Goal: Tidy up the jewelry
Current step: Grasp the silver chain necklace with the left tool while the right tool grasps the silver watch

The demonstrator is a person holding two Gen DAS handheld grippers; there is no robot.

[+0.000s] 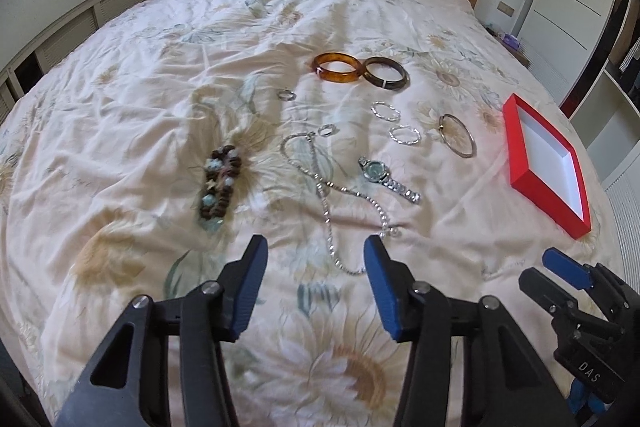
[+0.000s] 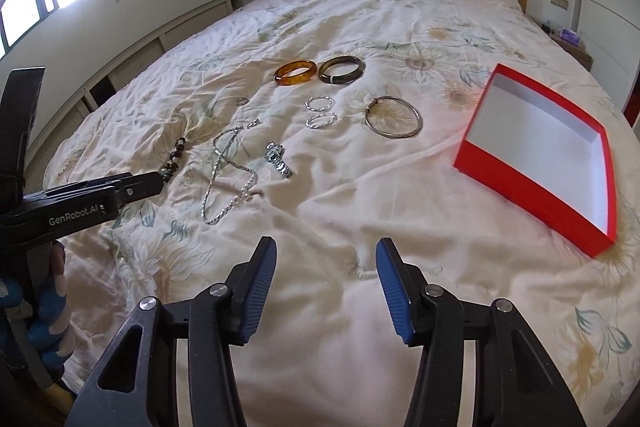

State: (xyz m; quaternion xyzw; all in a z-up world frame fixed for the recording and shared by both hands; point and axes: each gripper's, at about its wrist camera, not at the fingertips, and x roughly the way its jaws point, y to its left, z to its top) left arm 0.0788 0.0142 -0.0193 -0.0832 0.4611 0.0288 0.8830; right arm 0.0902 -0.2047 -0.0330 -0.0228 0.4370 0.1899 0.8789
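The left gripper (image 1: 316, 247) hovers with jaws wide apart over the silver chain necklace (image 1: 332, 203) on the floral bedspread (image 1: 120, 131). Relative to the necklace: beaded bracelet (image 1: 218, 185) left, wristwatch (image 1: 386, 179) just right, amber bangle (image 1: 339, 67) and dark bangle (image 1: 386, 73) beyond, red box (image 1: 516, 163) far right.
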